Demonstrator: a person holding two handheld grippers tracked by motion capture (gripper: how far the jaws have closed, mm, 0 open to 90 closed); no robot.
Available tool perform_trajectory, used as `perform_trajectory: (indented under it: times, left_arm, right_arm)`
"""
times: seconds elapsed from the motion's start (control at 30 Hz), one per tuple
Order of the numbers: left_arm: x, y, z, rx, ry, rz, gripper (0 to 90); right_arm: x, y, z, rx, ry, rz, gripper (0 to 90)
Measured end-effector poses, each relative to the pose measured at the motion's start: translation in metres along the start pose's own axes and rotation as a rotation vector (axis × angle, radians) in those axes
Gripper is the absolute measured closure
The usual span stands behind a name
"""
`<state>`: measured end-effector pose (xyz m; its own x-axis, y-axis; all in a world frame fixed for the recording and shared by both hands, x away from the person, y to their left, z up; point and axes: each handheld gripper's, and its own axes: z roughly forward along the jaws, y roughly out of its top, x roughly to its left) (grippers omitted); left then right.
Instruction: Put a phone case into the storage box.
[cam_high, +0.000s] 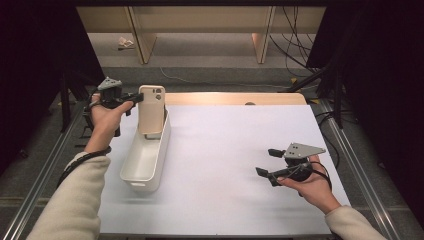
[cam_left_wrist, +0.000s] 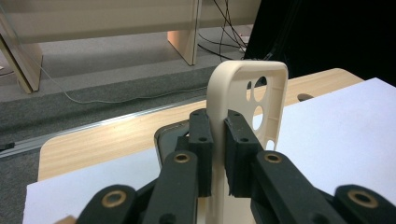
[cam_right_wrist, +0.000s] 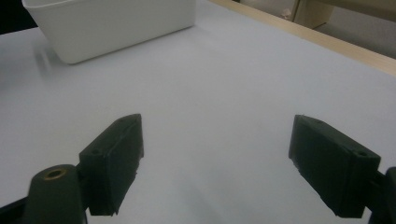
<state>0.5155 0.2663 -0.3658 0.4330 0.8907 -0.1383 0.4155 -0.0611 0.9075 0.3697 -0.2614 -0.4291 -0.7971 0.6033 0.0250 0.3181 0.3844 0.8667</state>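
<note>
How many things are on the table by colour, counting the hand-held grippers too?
Beige: 1, the phone case, standing in the far end of the bin, clamped in the left gripper
White: 1, the long bin
Black: 2, the left gripper and the right gripper, its jaws apart with nothing between them
Total: 4

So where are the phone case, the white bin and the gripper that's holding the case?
phone case (cam_high: 151, 107), high view, middle of its back.
white bin (cam_high: 141, 181), high view, near end wall.
left gripper (cam_left_wrist: 218, 140), left gripper view, between its fingertips.
</note>
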Motion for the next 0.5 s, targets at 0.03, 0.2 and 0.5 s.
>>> perform_trajectory:
  times: [0.03,0.2,0.5]
  left_arm:
    - [0.000,-0.001,0.001,0.001,0.000,-0.001,82.3]
    - [0.003,-0.003,0.003,0.005,0.005,-0.010,82.3]
    - [0.007,-0.014,0.010,0.020,0.004,-0.030,82.3]
  right_arm:
    - [0.000,0.000,0.000,0.000,0.000,0.000,19.1]
    - [0.000,0.000,0.000,0.002,0.001,-0.001,19.1]
    - [0.000,0.000,0.001,0.001,0.002,-0.003,19.1]
